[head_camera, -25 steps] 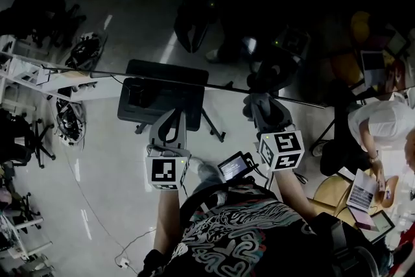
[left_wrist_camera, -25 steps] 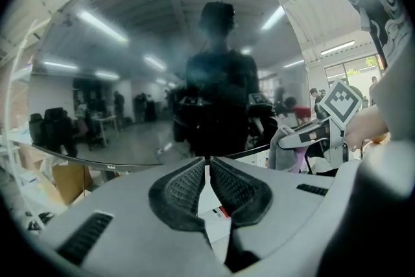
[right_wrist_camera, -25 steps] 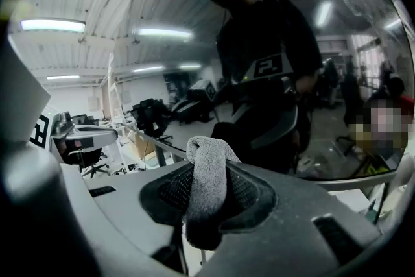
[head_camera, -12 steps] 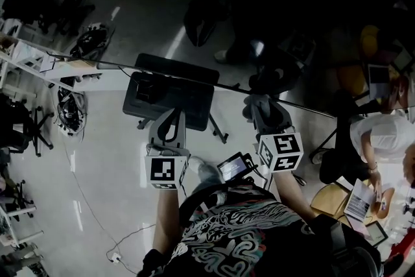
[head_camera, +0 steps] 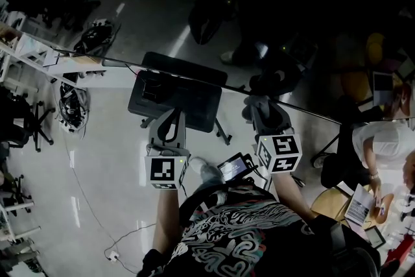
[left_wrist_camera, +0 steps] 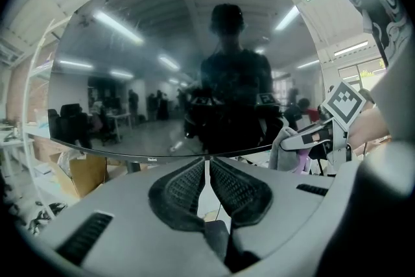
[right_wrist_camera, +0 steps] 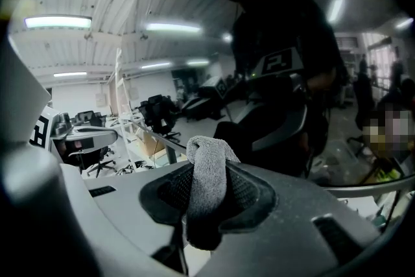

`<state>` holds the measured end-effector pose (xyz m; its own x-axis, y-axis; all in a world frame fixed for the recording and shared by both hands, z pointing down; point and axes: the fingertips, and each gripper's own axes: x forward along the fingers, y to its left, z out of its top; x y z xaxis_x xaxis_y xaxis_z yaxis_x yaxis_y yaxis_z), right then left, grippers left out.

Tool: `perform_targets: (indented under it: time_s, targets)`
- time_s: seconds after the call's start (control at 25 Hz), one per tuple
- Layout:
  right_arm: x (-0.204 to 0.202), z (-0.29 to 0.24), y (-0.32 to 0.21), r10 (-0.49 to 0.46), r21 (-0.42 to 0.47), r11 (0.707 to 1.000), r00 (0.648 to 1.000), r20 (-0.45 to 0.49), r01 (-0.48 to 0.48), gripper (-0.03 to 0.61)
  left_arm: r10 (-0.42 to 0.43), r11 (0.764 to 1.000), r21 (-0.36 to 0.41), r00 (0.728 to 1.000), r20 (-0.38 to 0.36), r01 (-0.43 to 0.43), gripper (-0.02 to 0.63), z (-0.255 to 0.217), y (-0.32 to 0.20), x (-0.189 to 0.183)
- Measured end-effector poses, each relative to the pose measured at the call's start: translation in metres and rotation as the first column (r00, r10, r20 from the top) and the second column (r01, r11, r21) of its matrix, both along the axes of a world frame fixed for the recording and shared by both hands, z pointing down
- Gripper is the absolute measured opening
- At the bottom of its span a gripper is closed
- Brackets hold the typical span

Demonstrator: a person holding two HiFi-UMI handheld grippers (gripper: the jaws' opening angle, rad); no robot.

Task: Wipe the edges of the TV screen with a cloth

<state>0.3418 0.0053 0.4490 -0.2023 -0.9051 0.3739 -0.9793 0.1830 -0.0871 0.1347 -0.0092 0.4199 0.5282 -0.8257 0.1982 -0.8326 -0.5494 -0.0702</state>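
Here, item one: a large, dark, glossy TV screen [left_wrist_camera: 162,74] stands upright before the person, mirroring the ceiling lights and the person's silhouette. From the head view its thin lower edge [head_camera: 194,79] runs slantwise across the pale floor [head_camera: 110,159], just ahead of both tools.

Item two: the left gripper [head_camera: 173,113], grey plastic with a black-and-white marker cube [head_camera: 165,172] at its rear. Its ribbed black pads [left_wrist_camera: 185,188] are pressed together with nothing between them, and the tips point at the lower edge of the screen, near it; contact cannot be told.

Item three: the right gripper [head_camera: 260,106], of the same make, held level with the left and apart from it. Its jaws are clamped on a folded grey terry cloth [right_wrist_camera: 207,178], whose rounded fold stands up past the pads toward the glass [right_wrist_camera: 279,74]. In the head view the cloth [head_camera: 250,107] sits close against the screen's lower edge; whether it touches is unclear. The left gripper view shows this gripper [left_wrist_camera: 311,138] to its right, cloth foremost.

Item four: a black rectangular stand base [head_camera: 172,107] on the floor under the screen.

Item five: a small lit device [head_camera: 235,167] at the person's chest.

Item six: a seated person in a white top [head_camera: 382,136] at far right.
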Motion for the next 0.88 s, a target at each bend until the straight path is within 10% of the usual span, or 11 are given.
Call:
perform_targets:
  time_s: [0.88]
  targets:
    - [-0.062,0.002,-0.031,0.03,0.006,1.0,0.999,-0.015,-0.03,0.123,0.032,1.0,0.0,0.999,-0.028,-0.032,0.035,0.006,-0.04,-0.059]
